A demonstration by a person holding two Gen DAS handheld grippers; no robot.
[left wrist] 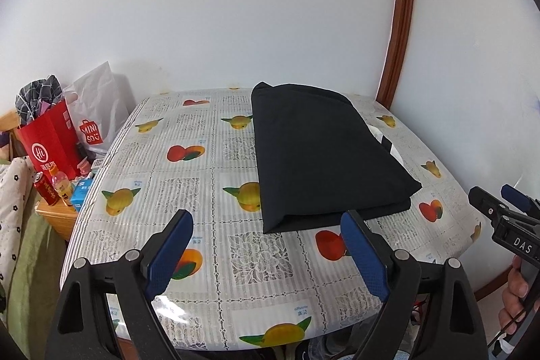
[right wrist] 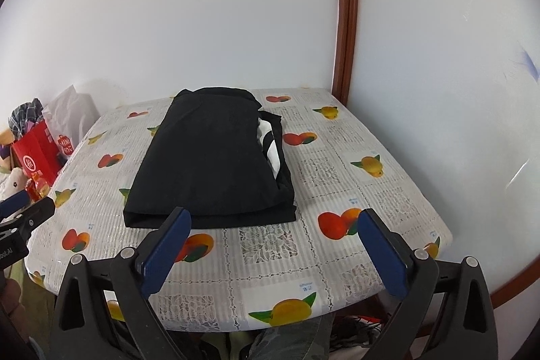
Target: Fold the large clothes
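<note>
Left wrist view is showing the clutter beside the table (left wrist: pixel 209 262): a red paper bag (left wrist: pixel 50 140) stuffed with checked cloth, a white Miniso bag (left wrist: pixel 98 113) leaning at the wall, and a red can (left wrist: pixel 45 189), a small orange bottle (left wrist: pixel 62 188) and a blue carton (left wrist: pixel 81 191) crowding a low wooden stand off the table's left edge. Nothing is lying between the grippers and the black garment (left wrist: pixel 320 154), which is sitting folded into a thick rectangle on the fruit-print tablecloth (left wrist: pixel 189 171), toward the far right part of the table near the wood door frame (left wrist: pixel 398 22). Right wrist view is giving what the left one barely shows: a white-striped layer (right wrist: pixel 270 144) peeking out along the bundle's right side, stacked edges stepping down there. Left view alone is catching the person's hand (left wrist: pixel 514 296) wrapping the right tool's handle at the frame's right edge. Left gripper (left wrist: pixel 266 248) is hovering over the near table edge, angled downward, its blue pads (left wrist: pixel 168 255) spread wide with nothing between them. Right gripper (right wrist: pixel 273 248) is hanging likewise, tilted down at the bundle's near edge, jaws gaping just as wide and gripping nothing, pads clear of the cloth.
</note>
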